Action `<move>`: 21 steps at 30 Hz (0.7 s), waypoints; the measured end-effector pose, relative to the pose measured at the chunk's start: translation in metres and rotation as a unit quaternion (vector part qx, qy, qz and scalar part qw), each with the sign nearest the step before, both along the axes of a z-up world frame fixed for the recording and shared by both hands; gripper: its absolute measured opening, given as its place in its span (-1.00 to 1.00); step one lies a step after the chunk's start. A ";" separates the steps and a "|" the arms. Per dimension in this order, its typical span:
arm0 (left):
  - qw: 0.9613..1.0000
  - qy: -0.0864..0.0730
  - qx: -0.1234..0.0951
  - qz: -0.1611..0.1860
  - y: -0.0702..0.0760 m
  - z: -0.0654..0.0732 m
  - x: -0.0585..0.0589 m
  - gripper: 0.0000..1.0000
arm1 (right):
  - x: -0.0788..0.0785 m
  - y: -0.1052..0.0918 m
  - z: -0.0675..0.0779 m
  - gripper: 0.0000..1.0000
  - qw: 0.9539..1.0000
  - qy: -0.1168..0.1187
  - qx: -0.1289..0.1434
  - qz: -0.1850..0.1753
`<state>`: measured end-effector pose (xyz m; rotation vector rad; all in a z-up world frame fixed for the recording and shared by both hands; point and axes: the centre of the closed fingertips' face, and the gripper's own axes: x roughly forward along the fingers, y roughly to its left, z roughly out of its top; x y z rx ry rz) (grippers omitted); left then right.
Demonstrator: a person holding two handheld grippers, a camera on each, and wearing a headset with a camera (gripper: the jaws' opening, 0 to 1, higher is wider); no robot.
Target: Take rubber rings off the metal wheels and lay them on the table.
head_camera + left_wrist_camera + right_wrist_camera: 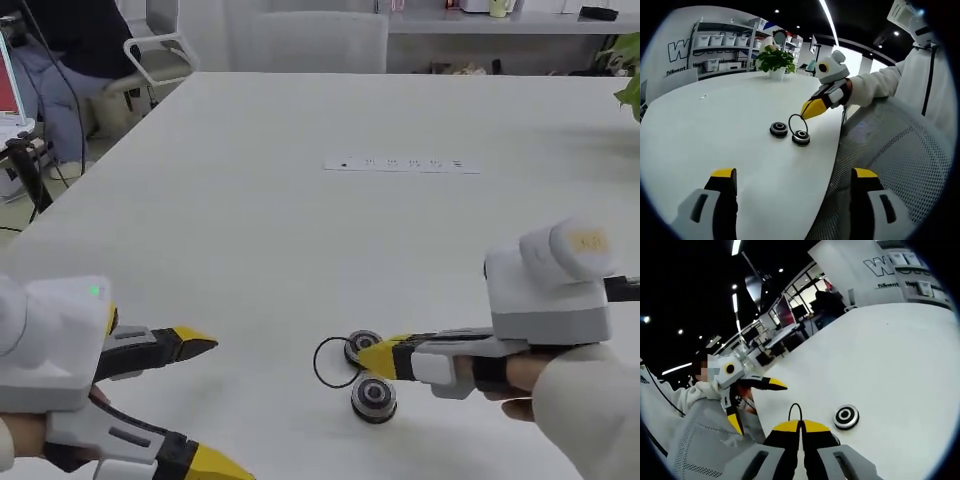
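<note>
Left gripper (226,408) waits nearest you, jaws spread and empty, kept clear of the work. Right gripper (368,354) has its jaws pressed together, pinching the ring (316,362) beside the far wheel (356,343); near wheel (374,398) sits apart. Ring looks freed, ready for the bench (300,230).

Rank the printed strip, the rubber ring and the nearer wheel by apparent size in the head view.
Largest: the printed strip, though it lies farthest away.
Then the rubber ring and nearer wheel, which look about alike, so they are not ranked.
</note>
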<state>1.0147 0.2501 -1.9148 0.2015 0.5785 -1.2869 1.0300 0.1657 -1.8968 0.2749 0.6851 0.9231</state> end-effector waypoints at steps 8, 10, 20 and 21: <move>1.000 0.007 -0.008 0.000 -0.001 0.000 -0.001 0.84 | -0.009 0.023 -0.009 -1.00 0.999 -0.016 -0.016 0.026; 1.000 0.008 -0.006 -0.001 -0.001 0.000 -0.002 0.83 | -0.008 0.026 -0.012 -1.00 0.999 -0.024 -0.026 0.027; 1.000 0.009 -0.004 -0.002 -0.001 -0.001 -0.003 0.82 | -0.001 0.031 -0.036 -1.00 0.995 -0.044 -0.087 0.037; 1.000 0.008 -0.004 -0.002 -0.001 -0.001 -0.003 0.82 | 0.000 0.031 -0.036 -1.00 0.995 -0.045 -0.085 0.035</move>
